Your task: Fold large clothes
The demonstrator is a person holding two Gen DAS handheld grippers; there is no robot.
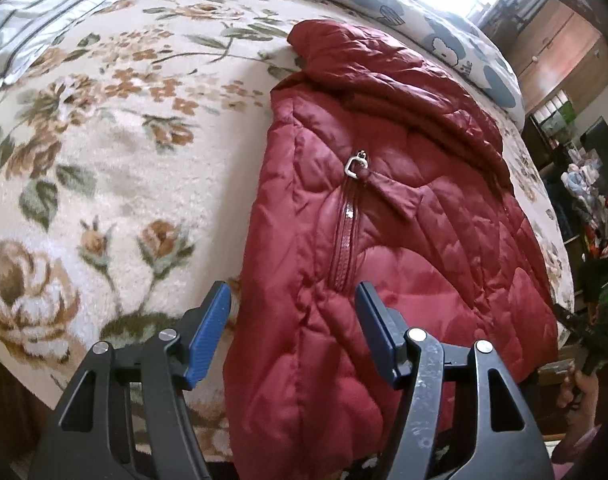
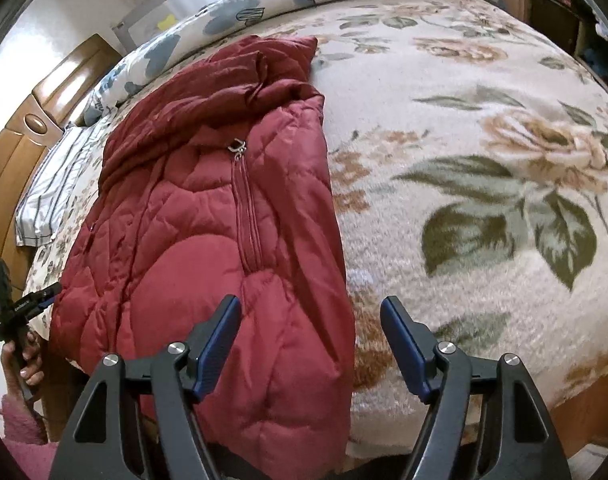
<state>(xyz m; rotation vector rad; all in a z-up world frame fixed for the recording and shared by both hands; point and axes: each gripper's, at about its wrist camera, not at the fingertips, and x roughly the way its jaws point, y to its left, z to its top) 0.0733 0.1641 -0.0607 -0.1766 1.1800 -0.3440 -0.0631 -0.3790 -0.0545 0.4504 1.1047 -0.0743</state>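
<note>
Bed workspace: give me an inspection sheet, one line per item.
Surface: bed under a floral blanket.
Job's things: red jacket, quilted, already folded into a long strip, zipper pull on top, near end hanging over the bed's edge.
Clutter: striped pillow and blue-patterned quilt at the far side.
Grippers: left tool open, straddling the jacket's near left edge; right tool open, straddling its near right edge; pads not pressing the fabric.
Cables: nothing seen.
Surroundings: wooden cabinet, crowded shelves, bright window.
</note>
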